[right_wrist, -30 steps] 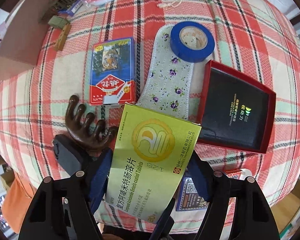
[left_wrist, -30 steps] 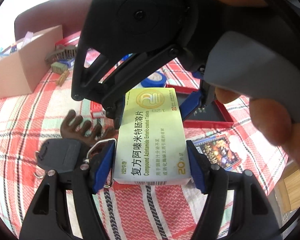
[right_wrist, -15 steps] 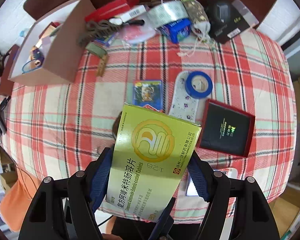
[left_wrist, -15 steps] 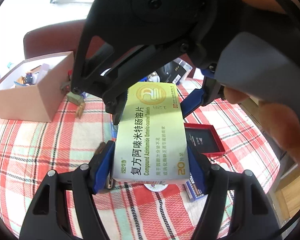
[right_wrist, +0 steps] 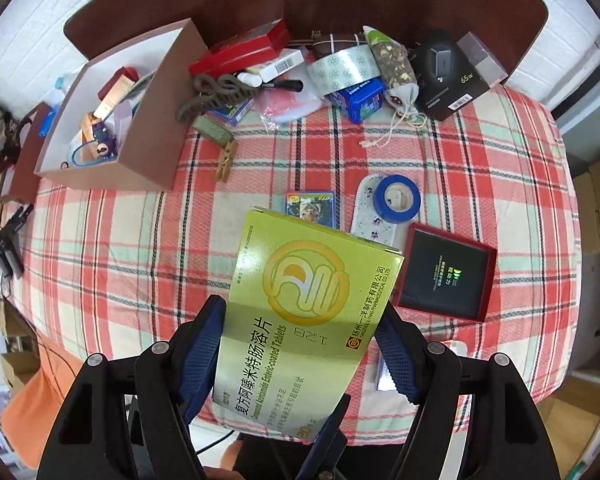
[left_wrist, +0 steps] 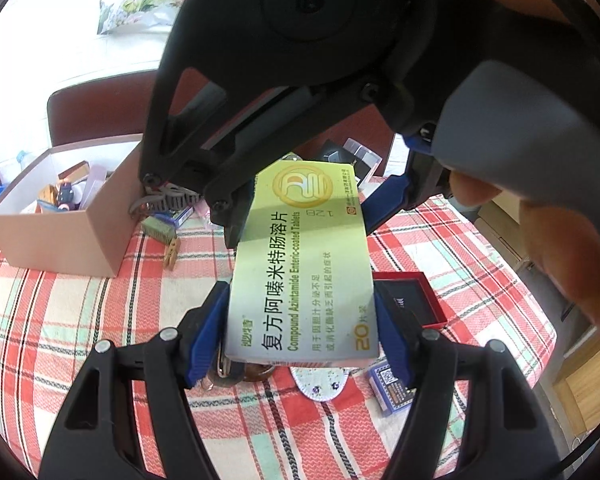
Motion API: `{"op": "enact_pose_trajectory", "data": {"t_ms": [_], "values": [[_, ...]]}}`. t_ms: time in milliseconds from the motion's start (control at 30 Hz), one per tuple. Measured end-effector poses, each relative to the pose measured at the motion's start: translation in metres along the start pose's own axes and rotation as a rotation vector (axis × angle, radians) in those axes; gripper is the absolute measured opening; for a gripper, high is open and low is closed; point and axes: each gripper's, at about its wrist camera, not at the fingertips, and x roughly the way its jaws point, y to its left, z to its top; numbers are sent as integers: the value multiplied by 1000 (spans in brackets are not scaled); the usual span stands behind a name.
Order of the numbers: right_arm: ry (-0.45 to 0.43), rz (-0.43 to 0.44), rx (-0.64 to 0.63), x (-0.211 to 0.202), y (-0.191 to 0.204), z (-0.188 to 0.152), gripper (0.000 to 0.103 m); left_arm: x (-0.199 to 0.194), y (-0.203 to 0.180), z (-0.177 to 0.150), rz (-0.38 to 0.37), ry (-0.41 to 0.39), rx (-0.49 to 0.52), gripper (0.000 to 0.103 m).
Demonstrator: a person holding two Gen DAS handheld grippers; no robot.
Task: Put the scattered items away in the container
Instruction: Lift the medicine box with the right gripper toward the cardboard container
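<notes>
Two hand-held grippers share one object above a table. The left gripper (left_wrist: 302, 332) pinches the near end of a flat yellow-green cardboard tablet box (left_wrist: 302, 264) between its blue pads. The right gripper (right_wrist: 300, 356) clamps the same box from the opposite end, its blue ribbed pads pressing both long edges. In the left wrist view the right gripper's black body fills the top of the picture, with the fingers of a person's hand (left_wrist: 560, 256) wrapped around its grey handle. The box hangs in the air, touching nothing but the pads.

Below lies a red, white and green checked tablecloth (right_wrist: 140, 240). Under the box sit a blue pack of playing cards (right_wrist: 310, 206), a roll of blue tape (right_wrist: 396, 199) resting on a white flowered insole (right_wrist: 366, 220), and an open red case with a black lining (right_wrist: 446, 276).

Far left stands the container, an open pale pink cardboard box (right_wrist: 156, 136) with small items already inside. Beside it, along the far edge, is a heap of loose things, a wooden clothespin (right_wrist: 226, 164) nearest.
</notes>
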Motion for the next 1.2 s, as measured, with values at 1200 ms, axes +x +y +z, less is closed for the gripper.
{"op": "enact_pose_trajectory", "data": {"t_ms": [1200], "values": [[-130, 2, 38, -69, 25, 21, 75, -21, 28, 51, 15, -93, 32, 70]]}}
